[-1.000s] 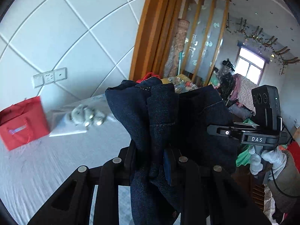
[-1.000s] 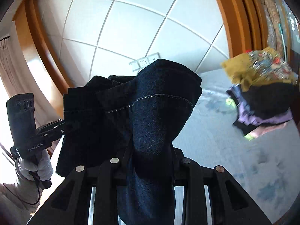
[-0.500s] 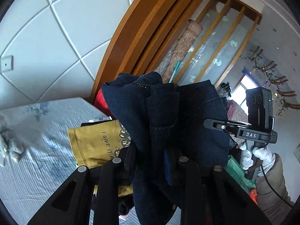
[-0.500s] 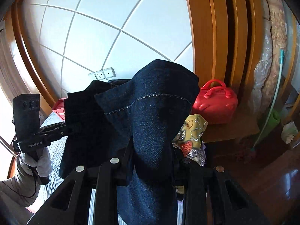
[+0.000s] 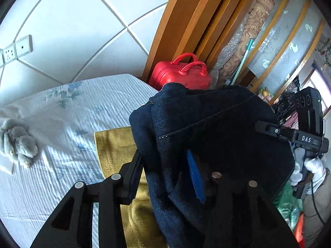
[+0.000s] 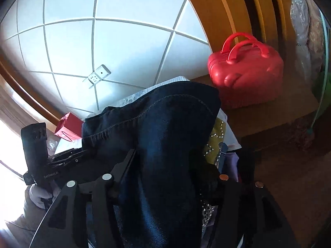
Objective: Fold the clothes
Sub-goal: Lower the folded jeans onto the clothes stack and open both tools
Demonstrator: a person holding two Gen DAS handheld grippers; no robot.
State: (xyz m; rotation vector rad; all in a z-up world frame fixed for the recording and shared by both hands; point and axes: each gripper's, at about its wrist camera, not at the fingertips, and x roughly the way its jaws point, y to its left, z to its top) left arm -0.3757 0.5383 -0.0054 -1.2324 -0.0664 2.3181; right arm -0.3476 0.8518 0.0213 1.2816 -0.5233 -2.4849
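Observation:
A folded pair of dark blue jeans (image 5: pixel 217 136) hangs between both grippers, over a pile of folded clothes topped by a mustard-yellow garment (image 5: pixel 115 144). My left gripper (image 5: pixel 165 163) has its jaws spread apart, and the denim drapes between them. My right gripper (image 6: pixel 165 163) also has its jaws spread wide around the jeans (image 6: pixel 165 136). Each gripper shows in the other's view: the right one (image 5: pixel 269 127) at the jeans' right edge, the left one (image 6: pixel 68 159) at the left edge. The yellow garment with rhinestones (image 6: pixel 215 142) peeks out under the jeans.
A bed with a white floral sheet (image 5: pixel 62 128) lies to the left, with a grey plush toy (image 5: pixel 18 144) on it. A red handbag (image 6: pixel 246 76) stands on a wooden stand beside the bed. A red paper bag (image 6: pixel 69 127) sits at the far side.
Both grippers swung with the jeans from over the bed to the yellow pile near the red handbag and came lower. Both sets of jaws have opened from their clamp on the denim.

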